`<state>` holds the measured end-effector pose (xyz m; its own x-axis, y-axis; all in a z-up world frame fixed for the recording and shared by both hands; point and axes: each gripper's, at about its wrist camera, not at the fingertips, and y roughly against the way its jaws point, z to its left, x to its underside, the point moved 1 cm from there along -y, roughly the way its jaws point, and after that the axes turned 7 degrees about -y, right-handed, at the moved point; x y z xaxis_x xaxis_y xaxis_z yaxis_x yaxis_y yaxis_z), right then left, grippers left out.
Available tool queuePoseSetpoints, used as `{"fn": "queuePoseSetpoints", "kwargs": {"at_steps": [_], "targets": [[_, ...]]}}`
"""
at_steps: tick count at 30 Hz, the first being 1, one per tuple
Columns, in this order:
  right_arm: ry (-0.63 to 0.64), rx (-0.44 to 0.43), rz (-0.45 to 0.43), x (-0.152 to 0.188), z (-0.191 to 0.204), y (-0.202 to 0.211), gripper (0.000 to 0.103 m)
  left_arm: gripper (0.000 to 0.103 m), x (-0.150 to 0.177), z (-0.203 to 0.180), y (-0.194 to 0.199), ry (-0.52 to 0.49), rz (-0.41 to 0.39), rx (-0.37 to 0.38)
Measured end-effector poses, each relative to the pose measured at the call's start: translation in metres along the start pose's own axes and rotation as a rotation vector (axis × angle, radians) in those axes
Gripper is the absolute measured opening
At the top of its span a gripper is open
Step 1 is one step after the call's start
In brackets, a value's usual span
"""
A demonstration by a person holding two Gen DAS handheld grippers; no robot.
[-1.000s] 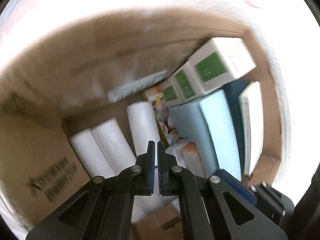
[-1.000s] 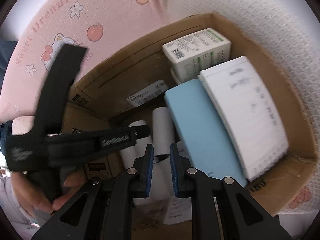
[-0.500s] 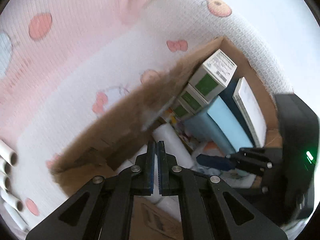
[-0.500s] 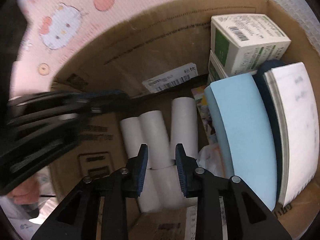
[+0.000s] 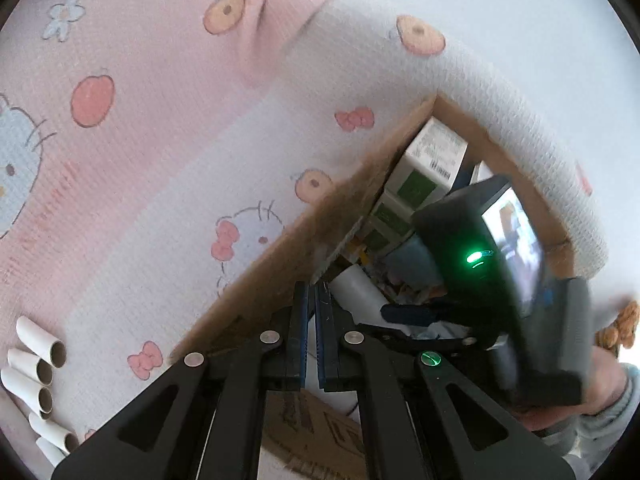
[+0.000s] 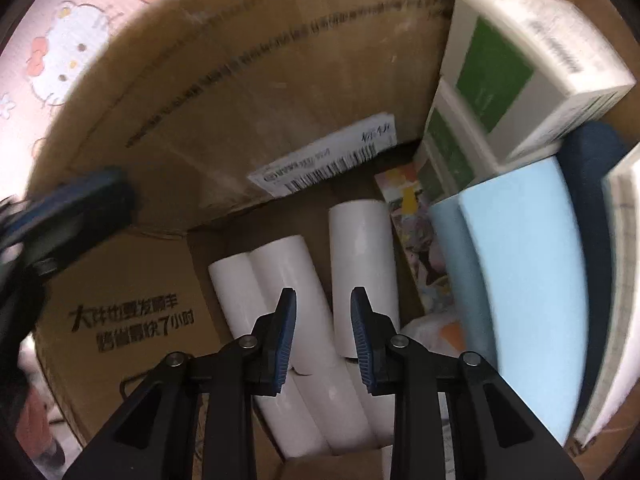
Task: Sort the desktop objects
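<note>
Inside the brown cardboard box (image 6: 280,92) we've stowed notebooks, green-white cartons (image 6: 516,64) and white paper tubes (image 6: 280,280); more tubes (image 5: 38,376) wait outside. Right tool (image 6: 323,336) has just narrowed, empty; left tool (image 5: 311,336) closed, empty.

— What is seen at the bottom of the left wrist view?
— The left gripper (image 5: 311,312) is seen closed, with nothing held, above the cardboard box (image 5: 280,264).
— And beside the box?
— White paper tubes (image 5: 38,376) are laid on the pink cartoon cloth (image 5: 152,128). The right gripper (image 5: 416,314) is lowered into the box, near green-labelled boxes (image 5: 424,176).
</note>
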<state>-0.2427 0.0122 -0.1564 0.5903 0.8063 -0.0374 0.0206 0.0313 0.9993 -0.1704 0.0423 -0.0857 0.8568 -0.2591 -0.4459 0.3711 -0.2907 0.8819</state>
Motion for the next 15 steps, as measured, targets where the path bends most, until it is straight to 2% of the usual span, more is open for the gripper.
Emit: {"fn": "queuePoseSetpoints", "kwargs": {"at_steps": [1, 5, 6, 10, 12, 15], "targets": [[0.020, 0.030, -0.016, 0.000, 0.004, 0.002, 0.010, 0.003, 0.001, -0.002, 0.005, -0.002, -0.008, -0.004], [0.109, 0.229, -0.108, -0.002, 0.021, 0.014, 0.008, 0.003, -0.001, -0.005, 0.011, -0.037, -0.024, -0.026], [0.128, 0.268, -0.100, -0.004, 0.024, 0.012, 0.008, 0.003, -0.006, 0.001, 0.006, -0.036, -0.018, -0.024], [0.151, 0.327, -0.005, -0.014, 0.026, -0.006, 0.008, 0.003, -0.008, 0.019, -0.012, -0.016, -0.018, 0.010], [0.169, 0.361, 0.028, -0.018, 0.029, -0.014, 0.008, 0.003, -0.003, 0.026, 0.011, -0.012, -0.026, 0.017], [0.246, 0.452, 0.068, -0.022, 0.039, -0.028, 0.008, 0.002, -0.003, 0.025, 0.022, -0.018, -0.032, 0.002]]}}
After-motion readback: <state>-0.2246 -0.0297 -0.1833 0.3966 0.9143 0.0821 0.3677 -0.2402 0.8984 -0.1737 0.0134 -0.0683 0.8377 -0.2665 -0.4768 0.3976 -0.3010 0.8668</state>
